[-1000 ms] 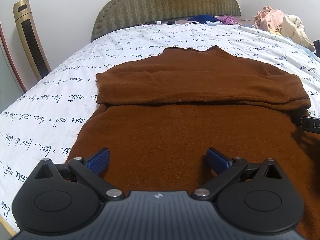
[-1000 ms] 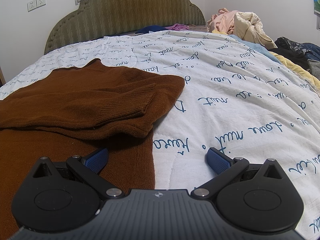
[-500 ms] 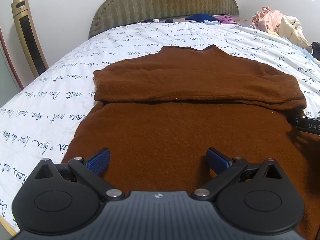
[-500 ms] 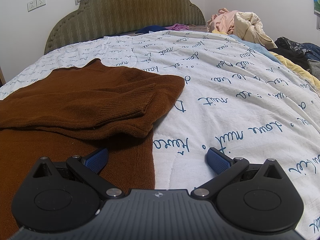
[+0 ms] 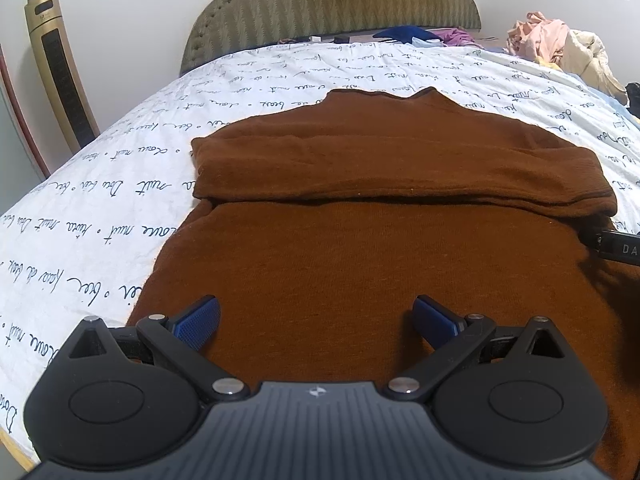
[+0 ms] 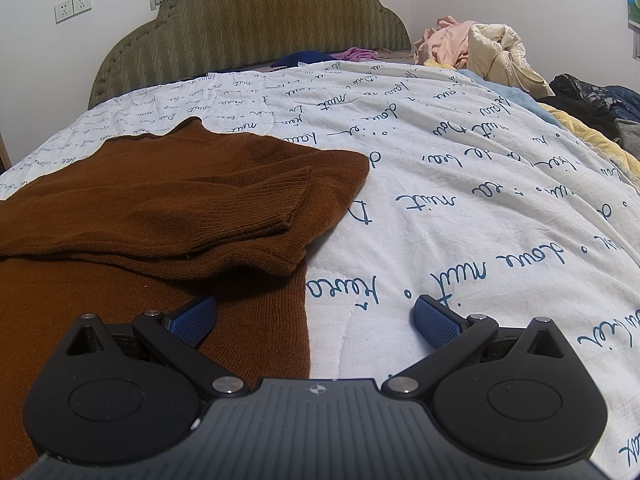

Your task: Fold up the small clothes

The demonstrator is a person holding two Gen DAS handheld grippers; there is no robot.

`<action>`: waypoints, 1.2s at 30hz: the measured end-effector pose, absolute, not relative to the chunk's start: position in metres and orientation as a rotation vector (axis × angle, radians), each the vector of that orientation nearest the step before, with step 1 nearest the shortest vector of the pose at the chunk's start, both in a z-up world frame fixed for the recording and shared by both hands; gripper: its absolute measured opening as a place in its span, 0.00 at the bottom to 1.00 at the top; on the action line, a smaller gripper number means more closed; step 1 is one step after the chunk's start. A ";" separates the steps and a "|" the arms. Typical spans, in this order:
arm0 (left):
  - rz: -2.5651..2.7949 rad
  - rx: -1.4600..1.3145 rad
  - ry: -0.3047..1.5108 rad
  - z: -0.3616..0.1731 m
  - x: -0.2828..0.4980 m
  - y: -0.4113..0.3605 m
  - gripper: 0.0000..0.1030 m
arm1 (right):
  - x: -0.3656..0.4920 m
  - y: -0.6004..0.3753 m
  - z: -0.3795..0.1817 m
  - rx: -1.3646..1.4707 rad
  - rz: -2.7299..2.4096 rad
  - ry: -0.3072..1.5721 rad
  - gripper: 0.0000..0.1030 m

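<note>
While both claws, left gripper [image 5: 316,314] and right gripper [image 6: 314,314], gape empty, brown sweater [image 5: 360,216] lies on script-printed quilt [image 6: 460,184]; green headboard [image 6: 256,28] at far edge.

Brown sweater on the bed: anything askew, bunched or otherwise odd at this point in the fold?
Nothing stands out. The brown sweater lies flat on the bedspread, sleeves folded across the chest, one ribbed cuff resting neatly on top. Left gripper and right gripper are both open, holding nothing. The clothes pile sits well apart.
</note>
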State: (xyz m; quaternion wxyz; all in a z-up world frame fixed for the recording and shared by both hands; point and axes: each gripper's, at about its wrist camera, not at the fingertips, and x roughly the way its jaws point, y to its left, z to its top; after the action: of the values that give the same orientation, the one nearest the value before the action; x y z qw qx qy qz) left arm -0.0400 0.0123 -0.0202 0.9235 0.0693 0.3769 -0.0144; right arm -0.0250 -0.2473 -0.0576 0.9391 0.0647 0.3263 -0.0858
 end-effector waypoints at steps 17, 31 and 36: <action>0.004 0.133 0.780 -0.020 -0.048 0.028 1.00 | -0.025 -0.248 -0.058 0.132 -0.175 0.666 1.00; 0.010 0.124 0.777 -0.017 -0.055 0.040 1.00 | -0.025 -0.248 -0.058 0.132 -0.174 0.666 1.00; 0.011 0.124 0.776 -0.017 -0.055 0.042 1.00 | -0.025 -0.248 -0.058 0.133 -0.174 0.666 1.00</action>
State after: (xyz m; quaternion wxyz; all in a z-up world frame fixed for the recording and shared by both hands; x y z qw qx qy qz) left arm -0.0552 0.0419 -0.0167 0.9238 0.0605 0.3780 0.0052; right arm -0.0251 -0.2477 -0.0576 0.9392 0.0650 0.3263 -0.0854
